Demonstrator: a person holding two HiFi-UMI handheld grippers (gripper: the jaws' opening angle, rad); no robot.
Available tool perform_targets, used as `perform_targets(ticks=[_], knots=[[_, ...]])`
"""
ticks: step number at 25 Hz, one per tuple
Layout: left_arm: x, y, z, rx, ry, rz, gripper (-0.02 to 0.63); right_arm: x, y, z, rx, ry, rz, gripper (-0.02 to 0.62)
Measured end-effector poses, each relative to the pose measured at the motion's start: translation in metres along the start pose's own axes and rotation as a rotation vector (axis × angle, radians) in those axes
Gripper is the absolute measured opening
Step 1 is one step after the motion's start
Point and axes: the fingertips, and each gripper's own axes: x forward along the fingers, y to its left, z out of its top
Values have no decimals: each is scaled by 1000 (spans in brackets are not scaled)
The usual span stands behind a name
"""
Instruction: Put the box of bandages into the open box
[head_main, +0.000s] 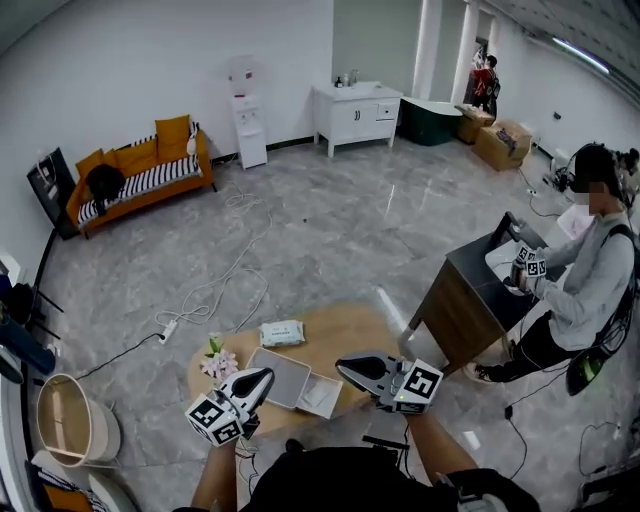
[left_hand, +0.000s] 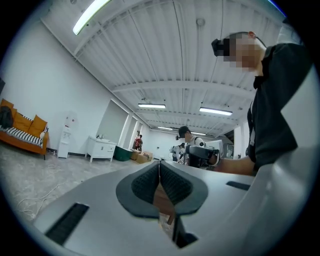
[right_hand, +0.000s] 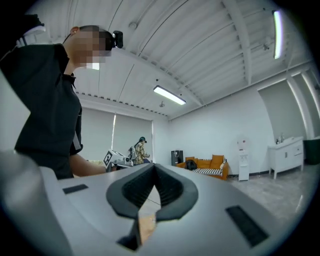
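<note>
A flat open white box lies on the round wooden table, its flap spread to the right. A pale green-and-white packet sits behind it on the table. Both grippers hover level above the table's near edge, their tips facing each other. My left gripper is shut with nothing between its pads. So is my right gripper, its jaws pressed together and bare. Each gripper view looks across the room, not at the table.
Pink flowers lie at the table's left edge. A person with grippers works at a dark counter on the right. A round wooden tub stands at left, a cable crosses the floor, and an orange sofa stands at the far wall.
</note>
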Motion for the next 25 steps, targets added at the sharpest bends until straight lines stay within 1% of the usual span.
perform_targets(ticks=[3,5,8,11,14,17,20,25], knots=[[8,-40,4,30,-5,-16,18,-41,17,9,46,-59,27,11],[12,-69,3,20,-7,-30,18,-67,33,12,81,-75,56,11],[17,-114,-4,8,-7,-49,18,-102,63,18,146,-131,106,11],[22,-152,-18,3,-4,-48,18,-131,88,16,161,-162,143,11],[27,-185,-37,-2,2,-52,18,-155,109,5,160,-151,169,11],[26,-214,-46,-6,18,-82,18,-170,125,-1,171,-154,154,11],[19,-240,-48,-25,19,-135,18,-179,144,-2,181,-151,116,11],[4,-268,-43,-15,6,-193,18,-184,178,4,156,-139,58,11]])
